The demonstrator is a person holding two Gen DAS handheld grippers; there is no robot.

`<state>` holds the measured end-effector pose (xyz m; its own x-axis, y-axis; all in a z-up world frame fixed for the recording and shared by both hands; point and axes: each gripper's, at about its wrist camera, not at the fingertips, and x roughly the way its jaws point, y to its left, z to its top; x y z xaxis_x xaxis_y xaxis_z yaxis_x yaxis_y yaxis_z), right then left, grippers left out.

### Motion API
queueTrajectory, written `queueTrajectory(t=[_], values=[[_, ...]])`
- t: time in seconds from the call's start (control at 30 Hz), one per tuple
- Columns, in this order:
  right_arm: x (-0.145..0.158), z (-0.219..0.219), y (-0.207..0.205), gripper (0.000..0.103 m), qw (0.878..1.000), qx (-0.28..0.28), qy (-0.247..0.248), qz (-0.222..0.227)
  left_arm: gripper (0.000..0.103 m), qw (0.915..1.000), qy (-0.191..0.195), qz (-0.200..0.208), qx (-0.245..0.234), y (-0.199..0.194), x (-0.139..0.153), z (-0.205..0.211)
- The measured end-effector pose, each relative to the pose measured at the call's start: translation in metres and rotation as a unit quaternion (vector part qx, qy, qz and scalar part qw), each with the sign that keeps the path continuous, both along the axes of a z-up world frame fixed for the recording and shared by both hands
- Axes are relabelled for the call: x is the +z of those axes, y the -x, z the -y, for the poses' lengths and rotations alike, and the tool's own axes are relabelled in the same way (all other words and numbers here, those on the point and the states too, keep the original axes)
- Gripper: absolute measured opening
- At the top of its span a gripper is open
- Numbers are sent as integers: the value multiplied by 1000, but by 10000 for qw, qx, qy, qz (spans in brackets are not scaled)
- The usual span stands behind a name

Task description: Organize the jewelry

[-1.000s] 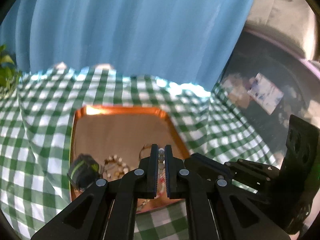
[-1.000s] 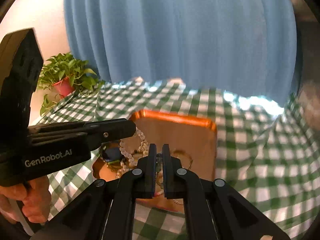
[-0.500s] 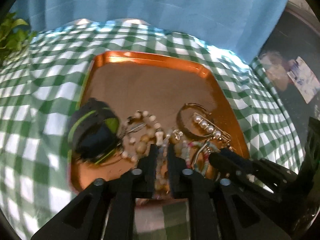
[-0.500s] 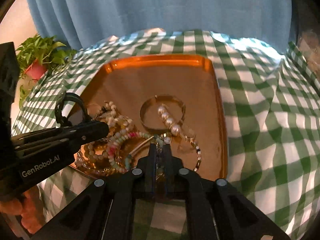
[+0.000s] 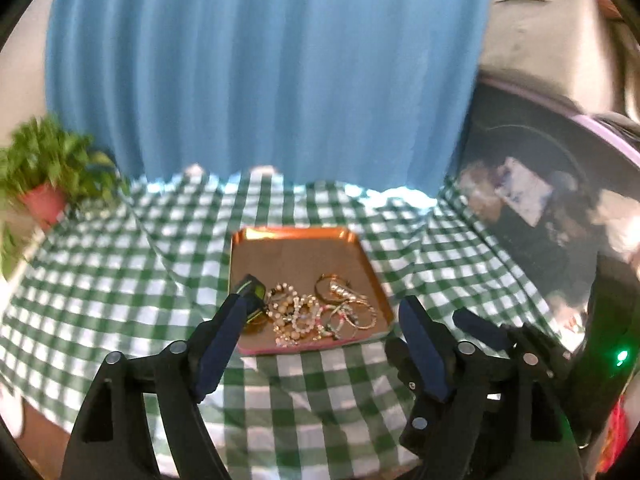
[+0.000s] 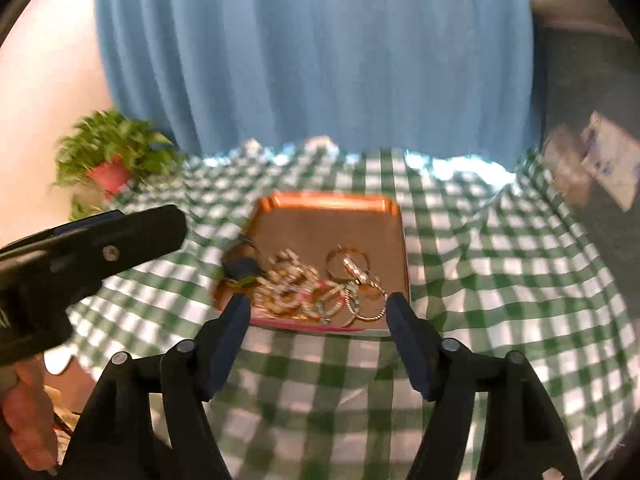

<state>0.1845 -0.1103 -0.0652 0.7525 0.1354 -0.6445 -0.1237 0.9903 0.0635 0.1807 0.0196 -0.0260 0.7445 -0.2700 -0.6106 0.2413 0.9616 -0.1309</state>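
A copper tray point(image 5: 296, 248) point(image 6: 332, 220) lies on a green checked cloth. A heap of beaded bracelets and gold bangles point(image 5: 316, 312) point(image 6: 320, 288) fills its near half, with a black and green band point(image 5: 252, 296) point(image 6: 240, 268) at its left. My left gripper point(image 5: 320, 316) is open and empty, held back from the tray's near edge. My right gripper point(image 6: 316, 308) is open and empty too, just before the near edge. The left gripper's body shows at the left of the right wrist view point(image 6: 80, 248).
A potted plant in a red pot point(image 5: 44, 200) point(image 6: 110, 174) stands at the far left of the table. A blue curtain point(image 5: 260, 80) hangs behind. A dark glossy object point(image 5: 540, 220) stands at the right. Checked cloth point(image 6: 500, 280) surrounds the tray.
Both grippers were shut on beaded pieces over the tray. They have let go, opened wide and pulled back from the tray. The jewelry now lies in the tray.
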Motion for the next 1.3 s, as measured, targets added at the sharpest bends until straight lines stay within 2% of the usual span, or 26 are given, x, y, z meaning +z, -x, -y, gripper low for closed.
queueTrajectory(t=[0.07,0.13,0.23,0.3,0.43,0.73,0.9,1.3], values=[[22,-5,30,72,9999,-25,-17,158,83,9996,-243,118,56,25,12,6],[37,-7,50,73,9997,-108,-109,175,84,9987,-469,22,223,45,16,11],[43,-15,71,75,9997,-243,79,-51,86,9966,-531,-203,592,73,22,8],[44,-15,84,75,9996,-255,22,-96,87,9972,-460,-130,582,92,25,5],[51,-17,111,75,9995,-325,-13,-35,89,9969,-621,-40,488,120,32,6],[61,-14,140,75,9990,-404,-157,-118,90,9967,-660,-135,458,146,43,9],[62,-14,146,75,9988,-387,-261,-129,90,9957,-781,-147,487,151,45,10],[62,-14,152,75,9989,-378,-241,-145,91,9952,-789,-176,560,158,46,9]])
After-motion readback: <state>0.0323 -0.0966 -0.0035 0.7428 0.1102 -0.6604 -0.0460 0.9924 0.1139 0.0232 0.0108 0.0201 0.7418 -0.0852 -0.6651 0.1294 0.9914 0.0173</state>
